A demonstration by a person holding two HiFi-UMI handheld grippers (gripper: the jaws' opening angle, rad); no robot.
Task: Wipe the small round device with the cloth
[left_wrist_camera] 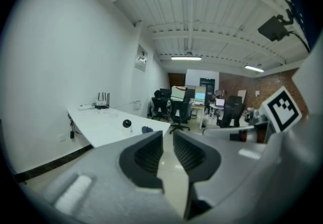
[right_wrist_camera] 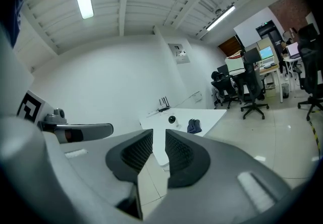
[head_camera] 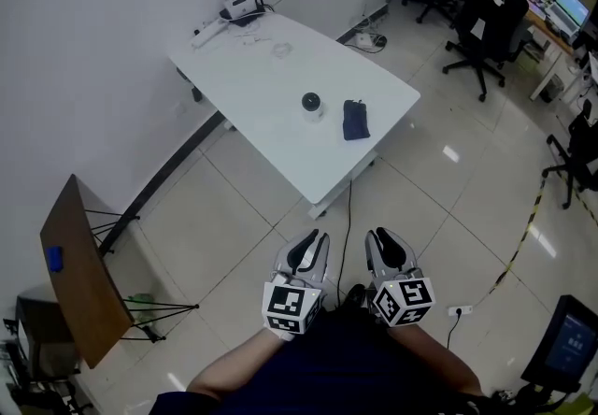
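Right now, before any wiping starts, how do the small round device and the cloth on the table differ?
The small round device is white with a dark face; the cloth is dark blue. The device stands as a compact rounded body; the cloth lies low, bunched and oblong. In the head view the device sits left of the cloth. Both rest on the white table, side by side, apart.

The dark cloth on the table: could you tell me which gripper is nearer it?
Right, narrowly. The right gripper is well short of the cloth, nearly in line; the left gripper is further left.
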